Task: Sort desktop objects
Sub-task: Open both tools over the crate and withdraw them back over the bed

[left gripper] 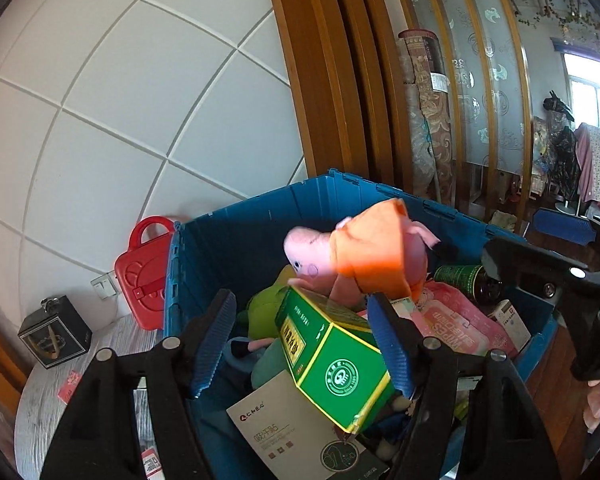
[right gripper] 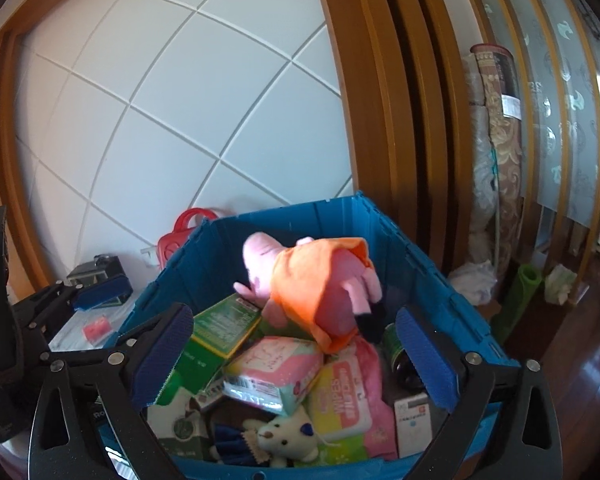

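A white tiled wall (right gripper: 172,112) and wooden door frame (left gripper: 324,80) are standing behind a blue crate (right gripper: 300,216) packed with goods. A pink pig plush in an orange dress (right gripper: 312,280) is lying on top of the heap inside, above wipes packs (right gripper: 344,396) and a green box (left gripper: 332,356). The left gripper (left gripper: 304,348) is hanging over the crate with fingers spread, gripping nothing. The right gripper (right gripper: 296,360) is hovering likewise, its blue pads (right gripper: 164,356) wide apart. A red case (left gripper: 144,276) is leaning beside the crate.

Pig plush (right gripper: 316,280) — atop crowded bin (right gripper: 300,216)
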